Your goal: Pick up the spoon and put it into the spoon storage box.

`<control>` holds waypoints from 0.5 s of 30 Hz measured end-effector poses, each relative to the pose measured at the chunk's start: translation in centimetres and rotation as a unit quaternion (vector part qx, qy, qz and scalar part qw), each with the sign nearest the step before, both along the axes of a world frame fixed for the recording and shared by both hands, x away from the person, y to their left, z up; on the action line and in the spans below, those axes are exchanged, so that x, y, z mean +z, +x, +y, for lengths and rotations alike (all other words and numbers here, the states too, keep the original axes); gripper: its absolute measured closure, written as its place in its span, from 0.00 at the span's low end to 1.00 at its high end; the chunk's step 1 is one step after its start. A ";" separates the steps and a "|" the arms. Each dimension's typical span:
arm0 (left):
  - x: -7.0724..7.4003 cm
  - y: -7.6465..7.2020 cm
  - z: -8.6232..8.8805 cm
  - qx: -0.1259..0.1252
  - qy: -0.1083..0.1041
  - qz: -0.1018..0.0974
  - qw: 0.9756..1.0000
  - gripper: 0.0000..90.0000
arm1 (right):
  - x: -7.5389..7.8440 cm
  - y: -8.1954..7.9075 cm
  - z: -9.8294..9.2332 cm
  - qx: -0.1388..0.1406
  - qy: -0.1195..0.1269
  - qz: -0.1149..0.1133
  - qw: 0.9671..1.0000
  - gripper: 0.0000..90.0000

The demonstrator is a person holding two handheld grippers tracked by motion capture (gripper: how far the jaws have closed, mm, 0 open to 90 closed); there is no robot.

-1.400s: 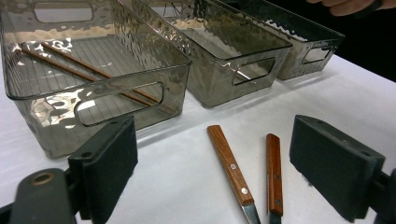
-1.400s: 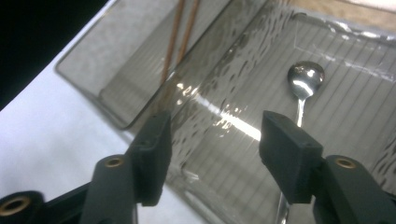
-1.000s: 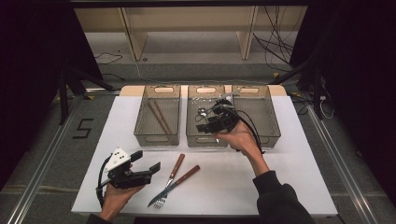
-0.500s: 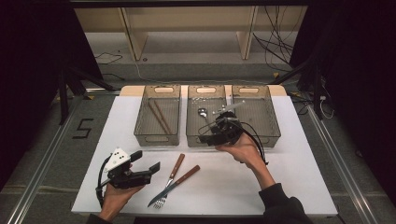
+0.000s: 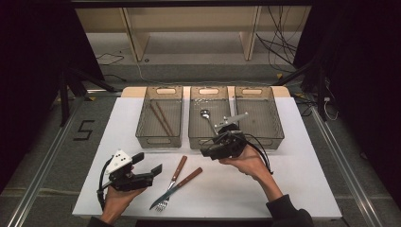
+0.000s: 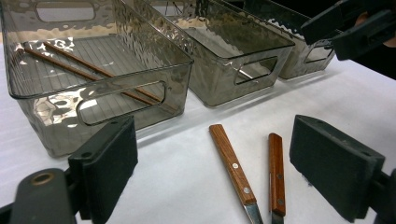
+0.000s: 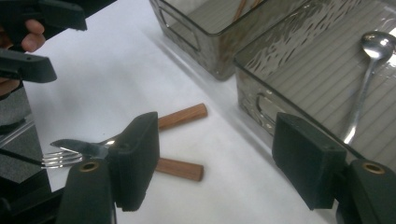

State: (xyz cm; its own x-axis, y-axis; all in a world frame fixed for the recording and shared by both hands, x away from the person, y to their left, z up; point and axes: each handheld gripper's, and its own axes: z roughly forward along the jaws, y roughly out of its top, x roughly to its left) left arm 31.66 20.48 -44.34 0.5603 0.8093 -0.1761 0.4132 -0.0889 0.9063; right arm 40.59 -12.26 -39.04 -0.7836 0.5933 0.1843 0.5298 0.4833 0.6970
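Held in a hand at the front left of the white table (image 5: 307, 179), my left gripper (image 5: 150, 163) (image 6: 217, 140) is open and empty. It points at a wooden-handled knife (image 5: 178, 168) (image 6: 231, 158) and fork (image 5: 189, 177) (image 6: 276, 168) lying side by side. My right gripper (image 5: 207, 150) (image 7: 222, 158) hangs just in front of the middle bin (image 5: 191, 125). Its jaws have just been opening, with nothing between them. A metal spoon (image 5: 205, 116) (image 7: 369, 70) lies in that bin. The knife blade (image 7: 81, 147) and fork tines (image 7: 60, 160) show past the right gripper's jaw.
Three clear grey bins stand in a row at the back. The left bin (image 5: 142, 127) holds two chopsticks (image 5: 161, 118) and the right bin (image 5: 279, 127) has nothing in it. Beyond the table are a wooden shelf and cables on the floor.
My right gripper has come back from over the middle bin toward the person and a little lower, now in front of the bin. The spoon lies uncovered. The left gripper has stayed put.
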 end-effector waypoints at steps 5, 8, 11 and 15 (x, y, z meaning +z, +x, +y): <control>0.0 0.0 0.0 0.000 0.000 0.000 1.000 0.16 | -0.5 -0.9 0.0 0.004 0.002 0.000 1.000 0.36; 0.0 0.0 0.0 -0.002 0.001 0.001 1.000 0.16 | -0.9 -1.6 -0.3 0.006 0.001 0.001 1.000 0.36; 0.1 0.0 -0.1 -0.004 0.002 0.000 1.000 0.16 | -1.1 -2.4 -0.7 0.009 0.000 -0.003 1.000 0.35; 0.1 0.0 -0.3 -0.008 0.001 0.002 1.000 0.16 | -1.2 -3.4 -1.6 0.005 0.009 -0.009 1.000 0.35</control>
State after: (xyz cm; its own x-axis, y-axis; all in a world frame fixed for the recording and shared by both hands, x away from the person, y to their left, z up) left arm 31.71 20.20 -44.20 0.5725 0.8005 -0.1774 0.4162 -0.0973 0.9041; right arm 37.18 -13.90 -40.28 -0.7932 0.5815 0.1811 0.5121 0.4758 0.7151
